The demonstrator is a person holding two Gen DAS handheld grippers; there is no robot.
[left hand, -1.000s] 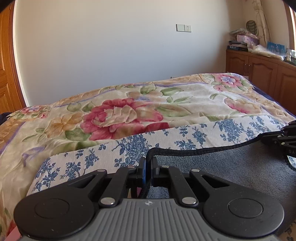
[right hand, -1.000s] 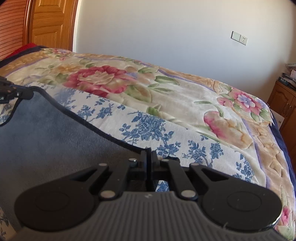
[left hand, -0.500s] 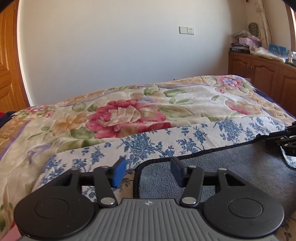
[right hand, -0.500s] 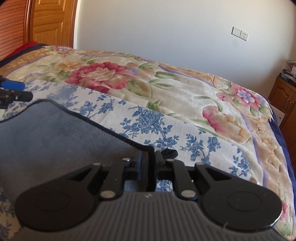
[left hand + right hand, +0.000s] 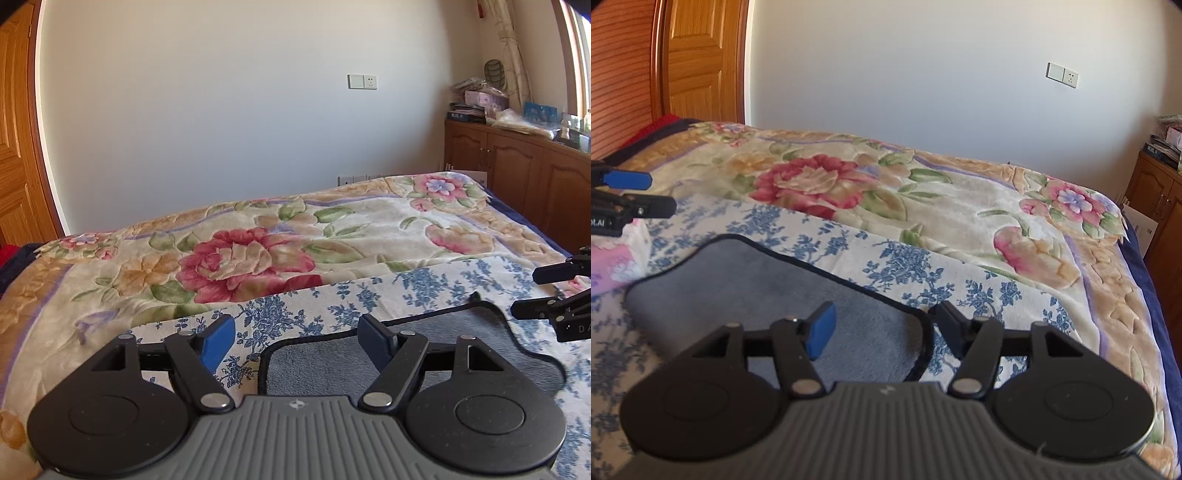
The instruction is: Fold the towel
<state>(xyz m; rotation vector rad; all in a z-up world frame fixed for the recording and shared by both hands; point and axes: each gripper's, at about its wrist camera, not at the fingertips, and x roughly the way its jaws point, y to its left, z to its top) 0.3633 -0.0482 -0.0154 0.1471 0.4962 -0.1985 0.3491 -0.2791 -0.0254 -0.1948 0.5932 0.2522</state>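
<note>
A grey towel (image 5: pixel 424 354) with a dark hem lies flat on a blue-flowered white cloth (image 5: pixel 332 306) on the bed. In the left wrist view my left gripper (image 5: pixel 299 339) is open and empty over the towel's far left corner. My right gripper (image 5: pixel 528 293) shows at the right edge, open. In the right wrist view the towel (image 5: pixel 746 288) lies ahead and my right gripper (image 5: pixel 882 326) is open and empty over its far right corner. My left gripper (image 5: pixel 661 194) shows at the left edge, open.
A flowered blanket (image 5: pixel 314 236) covers the bed beyond the cloth. A white wall stands behind. A wooden cabinet (image 5: pixel 517 166) with clutter on top is at the right. A wooden door (image 5: pixel 698 62) and a red cloth (image 5: pixel 657 123) are at the left.
Both grippers have opened and let go of the towel's far corners. The towel edge has dropped flat onto the cloth. Both grippers have drawn back a little.
</note>
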